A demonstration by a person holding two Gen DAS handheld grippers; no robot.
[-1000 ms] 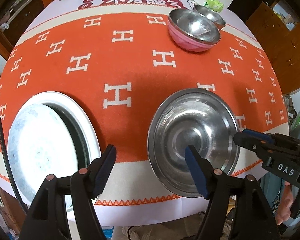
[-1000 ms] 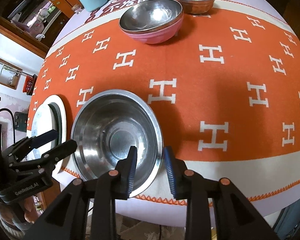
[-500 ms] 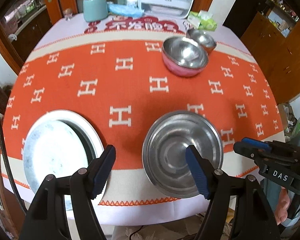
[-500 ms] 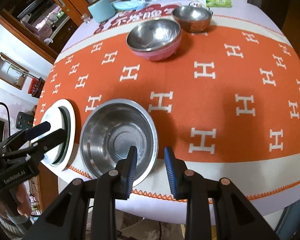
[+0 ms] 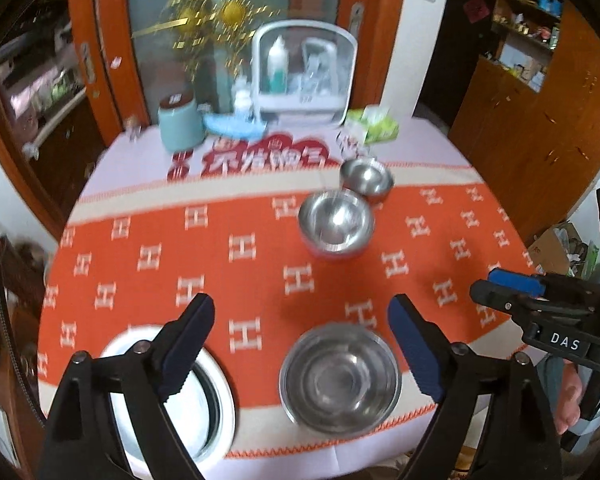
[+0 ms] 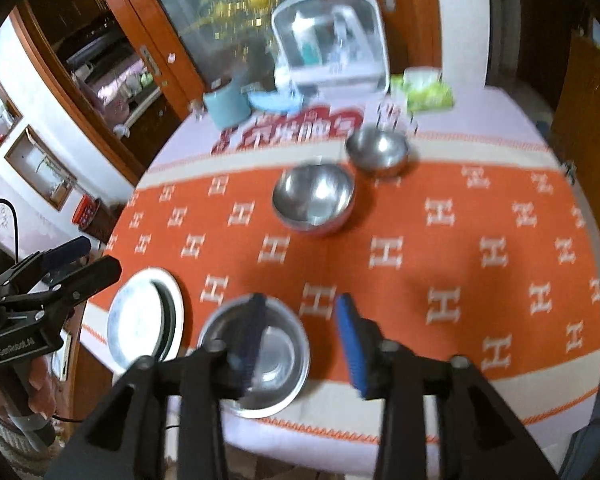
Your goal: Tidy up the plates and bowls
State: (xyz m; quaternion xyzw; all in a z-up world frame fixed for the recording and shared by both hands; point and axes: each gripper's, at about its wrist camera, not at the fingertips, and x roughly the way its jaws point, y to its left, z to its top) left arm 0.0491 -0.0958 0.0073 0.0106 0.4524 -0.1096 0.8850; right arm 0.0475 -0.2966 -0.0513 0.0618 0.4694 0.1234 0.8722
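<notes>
A wide steel bowl (image 5: 340, 376) sits empty at the near edge of the table, just right of a white plate (image 5: 220, 392) carrying a smaller plate (image 5: 188, 404). Farther back stand two more steel bowls, a middle one (image 5: 336, 224) and a small one (image 5: 366, 176) just behind it, almost touching. That makes three bowls and two plates. Both claws hang above the table with nothing between their pads: the left gripper (image 5: 300, 344) is spreading wide, the right gripper (image 6: 300, 344) is opening too. An orange cloth (image 5: 260, 248) with white H marks covers the round table. At the far edge stand a teal canister (image 5: 180, 124), a clear storage box (image 5: 304, 76) and green tissue packs (image 5: 374, 124), before wooden doors.
</notes>
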